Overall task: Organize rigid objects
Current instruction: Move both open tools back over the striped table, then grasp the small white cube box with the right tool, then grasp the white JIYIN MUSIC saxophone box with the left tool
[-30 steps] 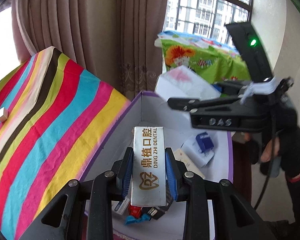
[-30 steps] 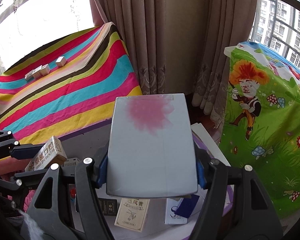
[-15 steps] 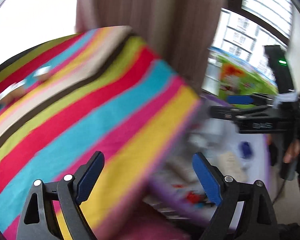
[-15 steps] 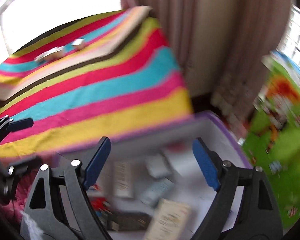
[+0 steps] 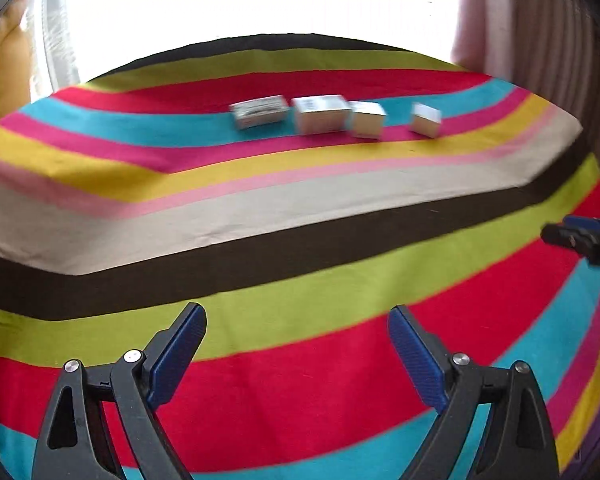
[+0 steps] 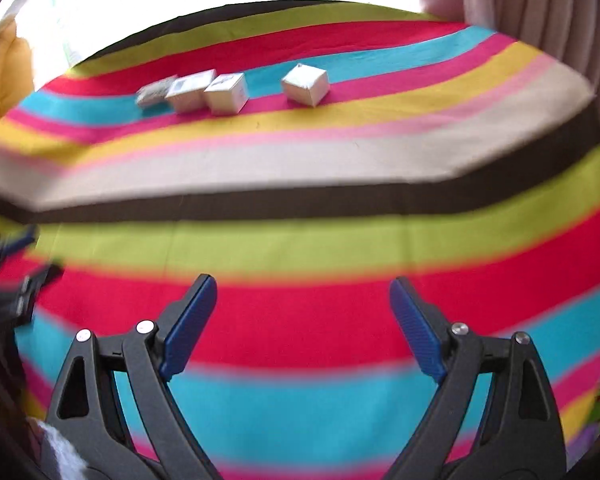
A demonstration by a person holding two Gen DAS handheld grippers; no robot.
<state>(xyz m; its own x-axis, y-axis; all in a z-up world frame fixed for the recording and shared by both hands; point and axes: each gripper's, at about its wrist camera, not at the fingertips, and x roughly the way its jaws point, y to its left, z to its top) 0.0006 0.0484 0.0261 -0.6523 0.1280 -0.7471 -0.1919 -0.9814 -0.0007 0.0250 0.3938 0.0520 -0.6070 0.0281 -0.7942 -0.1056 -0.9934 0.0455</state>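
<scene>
Several small white boxes stand in a row on the striped cloth of the table (image 5: 300, 200): a flat printed box (image 5: 260, 111), a wider box (image 5: 321, 113), a cube (image 5: 368, 119) and a smaller cube (image 5: 425, 119). The same row shows in the right wrist view, with the lone cube (image 6: 305, 84) apart from the others (image 6: 226, 93). My left gripper (image 5: 297, 330) is open and empty, facing the table side. My right gripper (image 6: 303, 300) is open and empty too. The right gripper's tip shows at the right edge of the left wrist view (image 5: 584, 236).
The striped cloth hangs down the table's front below a brown band (image 6: 300, 200). Pale curtains (image 5: 540, 40) hang at the right. A yellow cushion (image 6: 4, 76) sits at the far left. A bright window lies behind the table.
Both grippers held boxes over the white bin a second ago; both have opened and let them go. Both have swung left, away from the bin, and face the striped table.
</scene>
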